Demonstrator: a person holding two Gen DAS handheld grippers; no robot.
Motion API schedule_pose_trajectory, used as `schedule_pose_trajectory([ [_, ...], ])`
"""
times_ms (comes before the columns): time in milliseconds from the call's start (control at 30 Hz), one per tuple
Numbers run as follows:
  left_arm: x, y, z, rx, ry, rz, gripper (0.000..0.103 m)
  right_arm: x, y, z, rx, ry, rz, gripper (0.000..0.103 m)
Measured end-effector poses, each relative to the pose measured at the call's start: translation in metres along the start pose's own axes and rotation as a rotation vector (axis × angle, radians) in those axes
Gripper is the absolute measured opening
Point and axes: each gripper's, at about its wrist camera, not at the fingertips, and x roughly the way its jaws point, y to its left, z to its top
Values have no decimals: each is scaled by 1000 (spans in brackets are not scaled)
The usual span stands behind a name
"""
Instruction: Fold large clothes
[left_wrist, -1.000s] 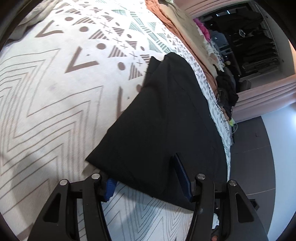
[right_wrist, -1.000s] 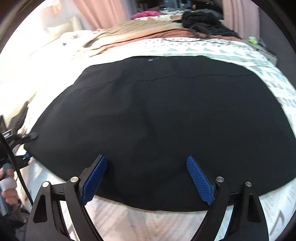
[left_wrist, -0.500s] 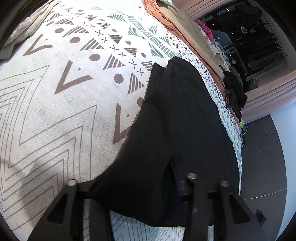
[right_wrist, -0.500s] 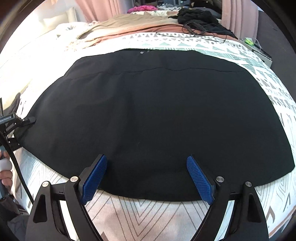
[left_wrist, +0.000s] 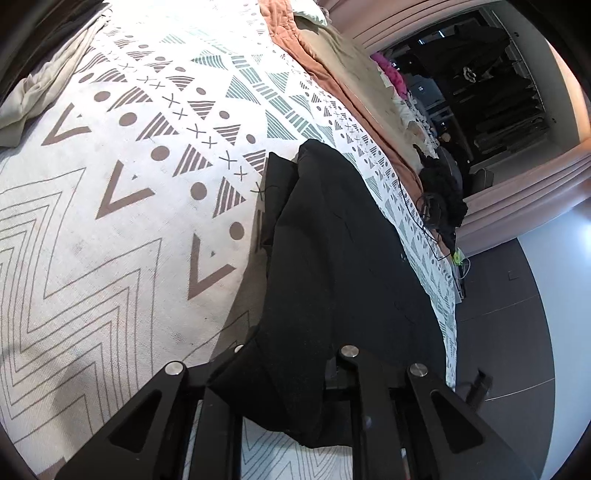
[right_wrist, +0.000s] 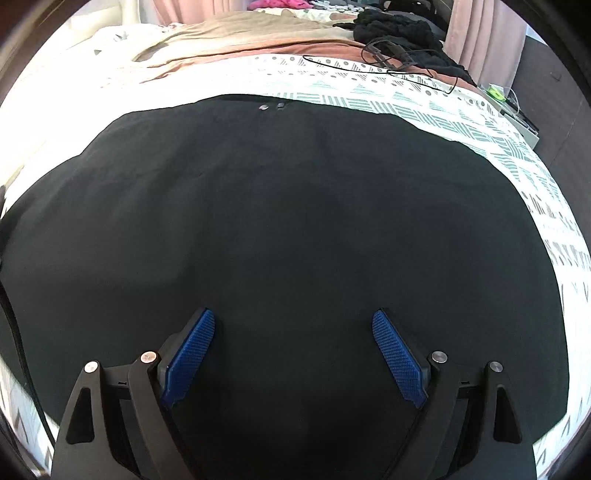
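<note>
The left gripper (left_wrist: 291, 391) is clamped on a lifted corner of the large black woven garment (left_wrist: 332, 258); its pads are buried in cloth. The right gripper (right_wrist: 291, 354) hovers with blue-padded jaws wide apart over the garment's flat middle, holding nothing. The garment lies spread on the white geometric-patterned bedspread (left_wrist: 110, 184). Folding looks barely begun: one corner raised, no fold laid yet.
</note>
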Motion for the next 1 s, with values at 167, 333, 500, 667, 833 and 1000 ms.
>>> schedule_pose_trajectory([
  [167,3,1,2,-22,7,10,16,23,7,28,-15,10,-20,87],
  [333,6,2,2,-29,14,24,16,41,16,54,-90,45,-40,87],
  [500,8,0,1,-24,11,36,16,62,14,85,-105,50,-32,87],
  [667,8,-2,0,-17,4,45,16,77,13,101,-117,31,-62,87],
  [833,9,-3,4,-40,-2,25,14,88,1,113,-74,13,-39,61],
  [1000,4,-16,7,-29,-20,-13,13,67,-16,104,6,1,121,53],
])
